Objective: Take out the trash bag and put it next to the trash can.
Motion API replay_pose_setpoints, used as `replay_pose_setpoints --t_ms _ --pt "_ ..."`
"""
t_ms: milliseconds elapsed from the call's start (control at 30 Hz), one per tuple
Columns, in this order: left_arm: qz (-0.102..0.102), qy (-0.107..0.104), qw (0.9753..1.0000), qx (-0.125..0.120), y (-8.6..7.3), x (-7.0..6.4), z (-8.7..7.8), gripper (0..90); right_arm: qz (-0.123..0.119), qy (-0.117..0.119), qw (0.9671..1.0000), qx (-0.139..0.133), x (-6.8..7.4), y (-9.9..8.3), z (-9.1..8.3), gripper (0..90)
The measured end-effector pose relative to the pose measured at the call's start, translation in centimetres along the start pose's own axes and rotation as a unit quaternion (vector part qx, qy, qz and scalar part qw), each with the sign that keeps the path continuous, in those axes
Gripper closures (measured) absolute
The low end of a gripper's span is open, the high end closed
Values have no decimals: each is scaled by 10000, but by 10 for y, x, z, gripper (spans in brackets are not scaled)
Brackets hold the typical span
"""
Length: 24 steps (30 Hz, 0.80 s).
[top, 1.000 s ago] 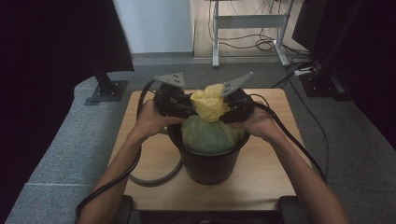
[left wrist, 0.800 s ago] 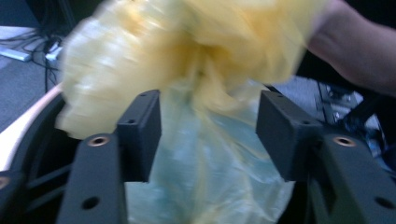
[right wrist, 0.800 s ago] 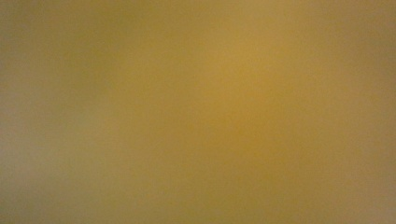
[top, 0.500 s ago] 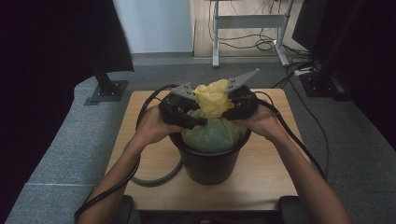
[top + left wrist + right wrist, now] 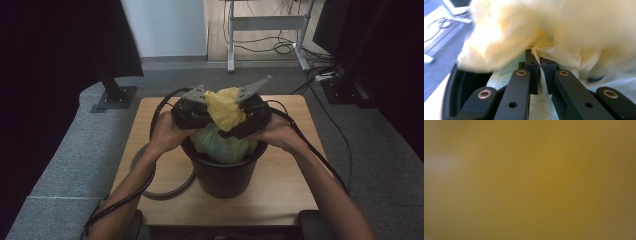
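Observation:
A black bucket stands mid-table with a yellow-green plastic bag in it. The bag's top is gathered into a bunch above the rim. My left gripper presses on that bunch from the left. In the left gripper view it is shut on a fold of the bag's film over the bucket's rim. My right gripper presses against the bunch from the right, its jaws buried in the plastic. The right gripper view is a yellow blur of bag against the lens.
The bucket sits on a small wooden table. The left gripper's cable lies looped on it beside the bucket. A monitor stand sits on grey floor at far left, and desk legs and cables lie beyond.
Both grippers have drawn slightly closer together around the bag's gathered top, which stays bunched above the bucket's rim. The bucket has not moved.

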<state>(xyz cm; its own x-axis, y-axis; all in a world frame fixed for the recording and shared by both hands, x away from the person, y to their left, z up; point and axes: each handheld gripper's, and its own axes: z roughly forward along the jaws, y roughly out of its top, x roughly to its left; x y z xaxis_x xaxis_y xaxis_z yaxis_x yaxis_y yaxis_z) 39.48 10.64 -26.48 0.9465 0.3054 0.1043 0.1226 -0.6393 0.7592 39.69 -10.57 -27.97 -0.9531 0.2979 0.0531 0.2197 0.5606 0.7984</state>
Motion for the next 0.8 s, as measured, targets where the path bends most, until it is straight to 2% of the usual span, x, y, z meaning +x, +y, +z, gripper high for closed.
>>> replay_pose_setpoints --t_ms 33,167,233,333,433,467,533,600,700,800 --pt "-82 -114 9998 -148 1 -1 0 869 -6 -29 10000 28 0 0 2 301" --pt "-125 -579 9974 -415 6 -3 1 881 -55 -35 10000 10 3 2 7 314" --pt "-239 -760 9953 -543 7 -2 2 884 -93 -8 9999 -47 5 4 7 381" --pt "-371 -1005 9919 -689 4 1 2 884 -176 26 9998 -114 5 3 6 551" --pt "-501 -953 9911 -784 0 5 -3 851 -225 -38 9997 -114 5 2 5 684" --pt "-567 -930 9908 -800 -2 7 -6 801 -237 -43 9996 -113 4 1 4 714" --pt "-632 -839 9915 -765 -4 11 -12 624 -213 -75 9997 -76 2 -1 3 758" --pt "-702 -882 9908 -754 -7 13 -18 544 -178 -83 9998 -49 0 -2 1 769" --pt "-589 -636 9942 -631 -9 13 -25 445 -142 -168 9998 8 -2 -1 -1 774" --pt "-519 -467 9962 -524 -13 13 -32 368 -83 -217 9997 24 -5 1 -7 773"
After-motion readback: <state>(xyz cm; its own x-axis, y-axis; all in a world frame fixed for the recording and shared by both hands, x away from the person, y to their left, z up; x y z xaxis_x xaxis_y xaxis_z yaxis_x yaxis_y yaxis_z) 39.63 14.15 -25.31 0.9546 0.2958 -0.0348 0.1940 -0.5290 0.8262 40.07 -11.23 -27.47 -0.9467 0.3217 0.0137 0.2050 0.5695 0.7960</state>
